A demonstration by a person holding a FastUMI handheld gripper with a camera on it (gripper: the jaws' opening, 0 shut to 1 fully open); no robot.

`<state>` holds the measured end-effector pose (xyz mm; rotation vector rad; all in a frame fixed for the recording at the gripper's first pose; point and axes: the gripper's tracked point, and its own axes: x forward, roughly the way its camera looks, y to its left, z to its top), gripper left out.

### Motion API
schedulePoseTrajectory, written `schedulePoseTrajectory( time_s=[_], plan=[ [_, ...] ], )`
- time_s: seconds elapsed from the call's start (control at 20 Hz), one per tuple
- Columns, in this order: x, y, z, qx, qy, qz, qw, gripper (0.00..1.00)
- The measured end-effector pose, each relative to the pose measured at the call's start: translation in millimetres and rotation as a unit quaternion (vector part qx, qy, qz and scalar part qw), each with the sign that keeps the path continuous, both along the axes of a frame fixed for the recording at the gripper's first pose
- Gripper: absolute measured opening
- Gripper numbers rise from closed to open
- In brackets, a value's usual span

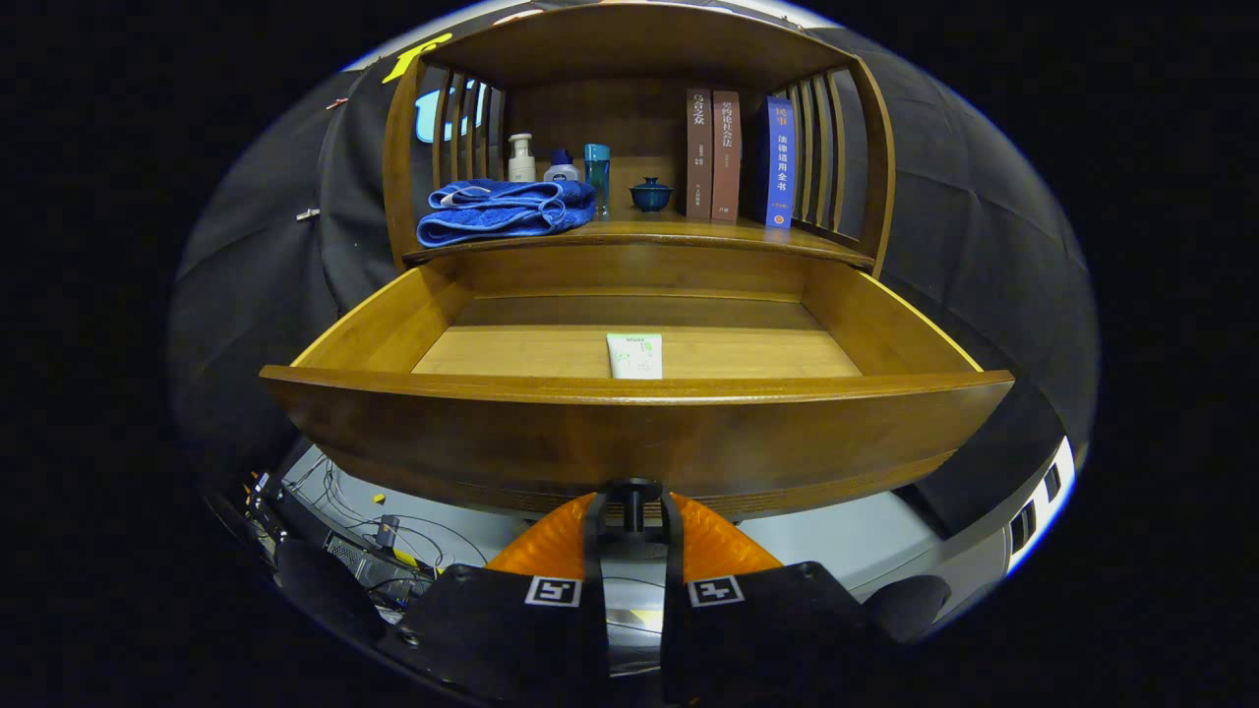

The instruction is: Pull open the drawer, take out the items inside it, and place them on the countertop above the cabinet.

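Wooden drawer (629, 433) pulled well out, its curved front panel just ahead of the tool (632, 511). Tool clenched on the dark drawer knob (634, 497), one finger on each side of it, narrow gap between them taken up by the knob.

Inside the drawer, a pale tube with green print (635, 355), lying flat on the drawer floor near the front wall, roughly in line with the knob and beyond the fingers. Rest of the drawer floor bare wood.

Above the drawer, the desk (679, 234) of the cabinet, roofed by a curved wooden hutch with slatted sides. On it, at the left, a folded blue towel (507, 211). Behind the towel, a white pump bottle (521, 157), a small bottle with a blue cap (562, 167) and a tall teal bottle (597, 175). Near the middle, a small dark blue lidded cup (650, 194). To its right, two brown books (713, 152) standing upright and a blue book (778, 162) leaning just beside them.

Below the drawer, tangled cables (374, 531) on the floor.
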<state>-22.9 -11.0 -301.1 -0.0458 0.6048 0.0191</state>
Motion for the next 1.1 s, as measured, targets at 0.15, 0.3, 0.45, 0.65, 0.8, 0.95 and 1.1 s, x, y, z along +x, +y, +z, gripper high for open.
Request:
schedulePoseTrajectory(
  time_s=[0.15,0.3,0.45,0.65,0.8,0.95,1.1],
  plan=[
    [0,1,-2,0.003,0.006,0.0,1.0,0.31],
    [-7,5,7,0.013,-0.003,0.005,1.0,0.53],
    [-19,4,24,0.013,-0.008,0.002,1.0,0.88],
    [-18,13,60,0.016,-0.013,0.02,1.0,0.99],
    [2,19,91,0.025,-0.017,0.031,0.999,0.99],
    [38,22,109,0.015,-0.013,0.039,0.999,0.99],
    [77,18,110,0.007,0.011,0.031,0.999,0.99]
  ],
)
